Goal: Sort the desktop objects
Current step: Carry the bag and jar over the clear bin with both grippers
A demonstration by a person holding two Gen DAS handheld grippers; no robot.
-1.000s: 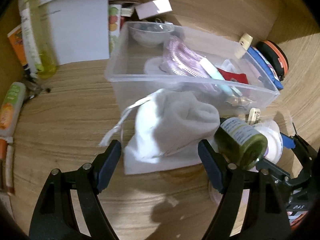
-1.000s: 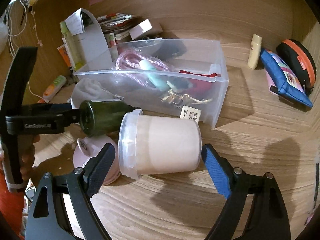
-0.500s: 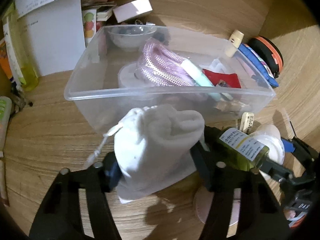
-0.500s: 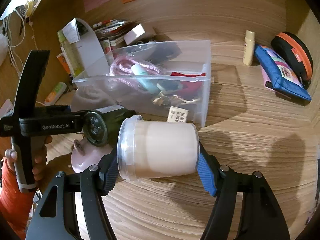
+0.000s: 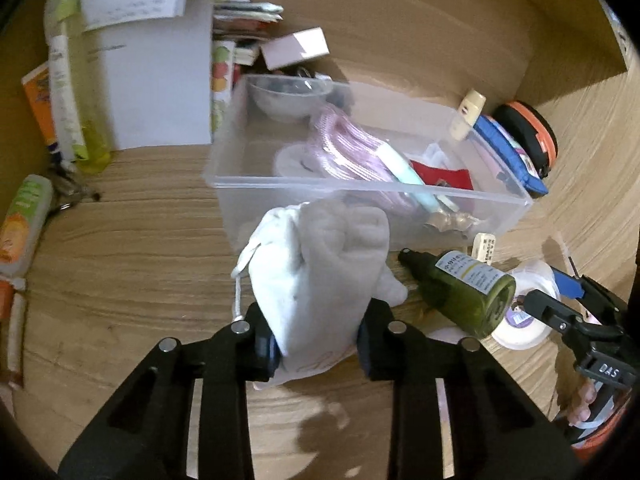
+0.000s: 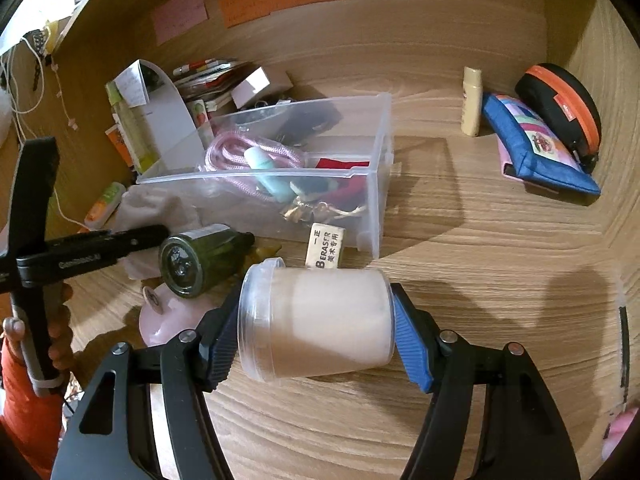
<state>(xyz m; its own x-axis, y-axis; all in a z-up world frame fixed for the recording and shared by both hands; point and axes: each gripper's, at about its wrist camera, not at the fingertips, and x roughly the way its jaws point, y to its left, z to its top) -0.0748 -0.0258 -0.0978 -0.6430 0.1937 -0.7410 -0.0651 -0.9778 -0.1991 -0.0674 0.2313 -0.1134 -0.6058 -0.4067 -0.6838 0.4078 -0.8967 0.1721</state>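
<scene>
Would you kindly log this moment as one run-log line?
left hand-held gripper: closing on cloth pouch | right hand-held gripper: clamping clear jar | clear bin: awaiting both

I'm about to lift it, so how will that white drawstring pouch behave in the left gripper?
Probably floppy: the white drawstring pouch bunches and folds between the left gripper, whose jaws are closing on it. Likely light, being soft cloth. Its loose cord may dangle and snag.

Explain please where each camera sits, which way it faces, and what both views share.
Left wrist: on the left hand-held gripper, angled down at the desk; its jaws are closing on the white pouch; the right one shows alongside.
Right wrist: on the right hand-held gripper, angled down, clamping the clear jar; an orange sleeve shows.
Shared: clear bin, green bottle, eraser.
</scene>
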